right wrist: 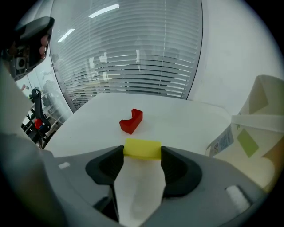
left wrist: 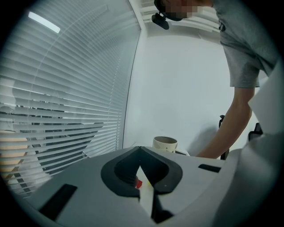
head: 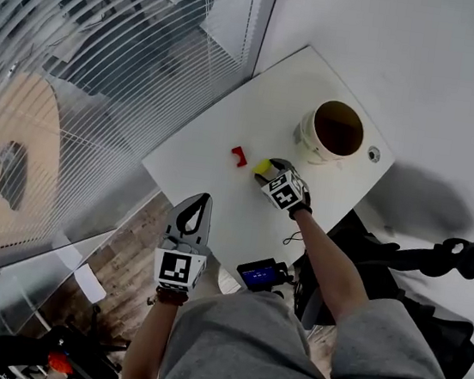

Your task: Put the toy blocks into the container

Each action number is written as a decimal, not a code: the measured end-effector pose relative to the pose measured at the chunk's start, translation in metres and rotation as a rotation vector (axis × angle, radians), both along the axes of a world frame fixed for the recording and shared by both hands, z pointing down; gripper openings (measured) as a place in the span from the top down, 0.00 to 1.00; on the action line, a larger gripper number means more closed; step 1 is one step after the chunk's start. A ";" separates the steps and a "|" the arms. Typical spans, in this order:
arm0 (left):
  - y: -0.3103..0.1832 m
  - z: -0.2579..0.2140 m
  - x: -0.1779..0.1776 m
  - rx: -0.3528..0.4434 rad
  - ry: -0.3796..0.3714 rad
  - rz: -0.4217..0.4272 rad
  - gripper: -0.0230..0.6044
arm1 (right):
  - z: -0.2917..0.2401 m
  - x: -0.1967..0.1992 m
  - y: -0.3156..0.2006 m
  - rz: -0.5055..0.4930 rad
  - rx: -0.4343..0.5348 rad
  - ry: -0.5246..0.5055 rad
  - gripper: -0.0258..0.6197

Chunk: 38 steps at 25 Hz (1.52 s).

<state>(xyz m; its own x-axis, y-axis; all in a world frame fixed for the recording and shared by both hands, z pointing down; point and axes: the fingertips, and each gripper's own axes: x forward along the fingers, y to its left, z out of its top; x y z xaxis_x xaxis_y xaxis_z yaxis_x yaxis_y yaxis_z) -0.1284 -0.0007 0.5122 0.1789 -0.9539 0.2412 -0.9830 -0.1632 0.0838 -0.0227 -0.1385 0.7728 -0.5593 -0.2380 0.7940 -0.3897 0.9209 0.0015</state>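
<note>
Pinching the yellow block by its two ends, the right gripper holds a seemingly light, stiff, likely slick piece; the left gripper is pressed together, empty.

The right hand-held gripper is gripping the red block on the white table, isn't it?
Not the red one: the right hand-held gripper grips the yellow block on the white table, as the right gripper view shows. The red block lies free beyond it.

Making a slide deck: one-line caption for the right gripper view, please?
Right tongs grip a yellow block; red block lies beyond, container at right.
</note>
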 end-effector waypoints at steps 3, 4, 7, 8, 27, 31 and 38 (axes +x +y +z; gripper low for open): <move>-0.003 -0.004 0.004 0.005 -0.003 0.015 0.95 | -0.007 0.005 -0.001 0.013 0.009 -0.010 0.54; -0.003 -0.004 0.006 0.006 -0.003 0.021 0.95 | -0.010 0.007 0.000 0.016 0.012 -0.012 0.54; -0.006 -0.009 0.010 0.015 -0.002 0.041 0.95 | -0.016 0.014 0.005 0.026 0.021 -0.019 0.54; -0.008 -0.012 0.012 0.022 -0.002 0.049 0.95 | -0.018 0.017 0.006 0.030 0.024 -0.022 0.54; -0.046 -0.021 0.069 0.064 0.038 0.229 0.95 | -0.087 0.104 0.030 0.203 0.097 -0.106 0.54; -0.050 -0.019 0.083 0.065 0.049 0.253 0.95 | -0.108 0.123 0.026 0.332 0.094 -0.192 0.54; -0.056 -0.021 0.096 0.066 0.046 0.291 0.95 | -0.120 0.135 0.033 0.372 0.122 -0.208 0.54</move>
<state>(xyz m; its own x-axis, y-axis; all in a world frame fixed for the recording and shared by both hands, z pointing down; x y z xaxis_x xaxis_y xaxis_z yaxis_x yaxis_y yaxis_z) -0.0327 -0.0569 0.4913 0.4565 -0.8742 0.1653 -0.8895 -0.4444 0.1066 0.1125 -0.1055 0.6531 -0.5629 -0.5382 0.6273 -0.6979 0.7161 -0.0118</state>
